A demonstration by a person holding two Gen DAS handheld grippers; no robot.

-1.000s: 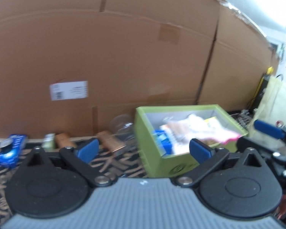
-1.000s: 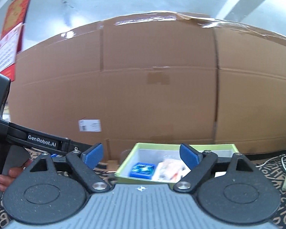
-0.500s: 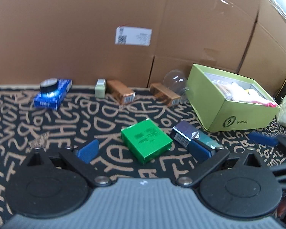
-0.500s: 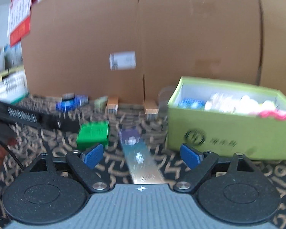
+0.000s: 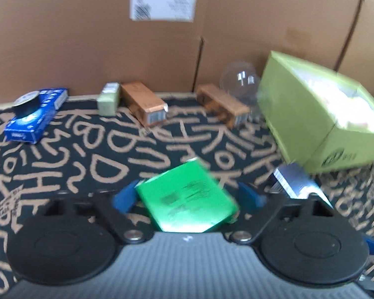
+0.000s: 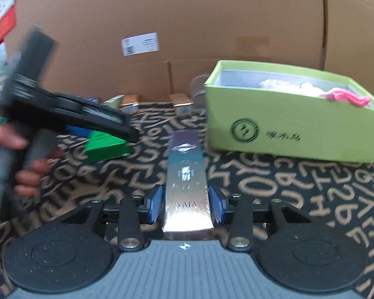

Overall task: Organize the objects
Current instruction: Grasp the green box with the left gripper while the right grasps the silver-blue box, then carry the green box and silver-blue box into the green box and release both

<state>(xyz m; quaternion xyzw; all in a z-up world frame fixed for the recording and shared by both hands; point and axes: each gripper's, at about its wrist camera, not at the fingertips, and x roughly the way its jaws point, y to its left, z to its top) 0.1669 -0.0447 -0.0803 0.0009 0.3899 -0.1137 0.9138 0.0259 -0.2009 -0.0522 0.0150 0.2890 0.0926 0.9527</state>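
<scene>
Left gripper [image 5: 187, 196] jaws closing, green box [image 5: 187, 199] flanked between, contact undetermined. Right gripper [image 6: 186, 205] jaws closing, silver box [image 6: 187, 182] straddled, narrow gaps noted.

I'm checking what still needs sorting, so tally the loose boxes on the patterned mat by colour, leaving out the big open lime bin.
Green: 1, the green box between the left gripper fingers
Silver-purple: 1, the silver box between the right gripper fingers
Blue: 1, blue box
Brown: 2, and
Pale green: 1, small carton
Total: 6
</scene>
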